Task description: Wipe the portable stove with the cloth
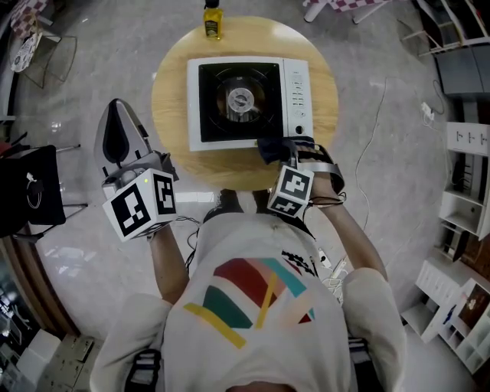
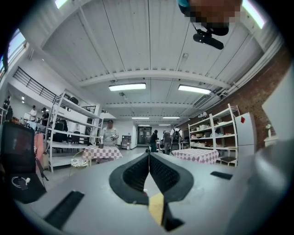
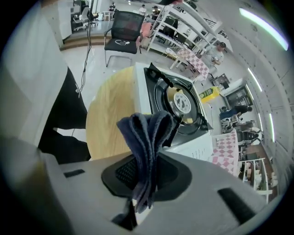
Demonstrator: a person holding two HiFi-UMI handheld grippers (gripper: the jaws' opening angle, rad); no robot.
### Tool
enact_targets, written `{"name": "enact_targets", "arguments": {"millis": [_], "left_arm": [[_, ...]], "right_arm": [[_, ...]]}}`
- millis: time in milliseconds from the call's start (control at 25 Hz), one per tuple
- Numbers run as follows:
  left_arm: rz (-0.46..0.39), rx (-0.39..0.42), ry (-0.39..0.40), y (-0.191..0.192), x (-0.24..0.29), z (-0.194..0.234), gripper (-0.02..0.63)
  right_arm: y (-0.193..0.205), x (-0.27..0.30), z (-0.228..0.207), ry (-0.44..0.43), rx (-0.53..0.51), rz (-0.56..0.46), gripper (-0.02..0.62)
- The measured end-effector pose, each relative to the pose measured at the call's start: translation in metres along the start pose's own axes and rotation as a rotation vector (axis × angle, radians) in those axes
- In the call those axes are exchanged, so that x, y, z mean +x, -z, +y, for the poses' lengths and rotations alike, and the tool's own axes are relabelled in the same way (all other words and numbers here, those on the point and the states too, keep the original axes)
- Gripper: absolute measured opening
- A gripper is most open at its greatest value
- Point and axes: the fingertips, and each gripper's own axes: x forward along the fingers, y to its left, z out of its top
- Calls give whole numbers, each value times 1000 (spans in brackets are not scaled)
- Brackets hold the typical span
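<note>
The right gripper (image 3: pixel 146 172) is clamped on a dark blue cloth (image 3: pixel 148 133). The cloth's folds stand up between the jaws and hide part of the portable stove (image 3: pixel 181 103) behind them. In the head view the cloth covers the stove's near right corner; whether it touches the stove is unclear, and the marker cube masks the jaws. The left gripper (image 2: pixel 149 170) is pressed shut on nothing, held off the table's left side and aimed into the room. The white stove with its black burner top sits on a round wooden table (image 1: pixel 172 103), and a yellow bottle (image 1: pixel 213 21) stands at the table's far edge.
</note>
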Motion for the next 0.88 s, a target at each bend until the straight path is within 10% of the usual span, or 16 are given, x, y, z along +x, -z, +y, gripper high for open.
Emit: {"name": "enact_targets", "arguments": {"millis": [640, 880], "left_arm": [[38, 27, 33, -1, 1, -32, 6], [28, 32, 35, -3, 3, -38, 6]], "right_arm": [[7, -3, -3, 22, -34, -13, 31], [-14, -59, -67, 111, 65, -157, 31]]}}
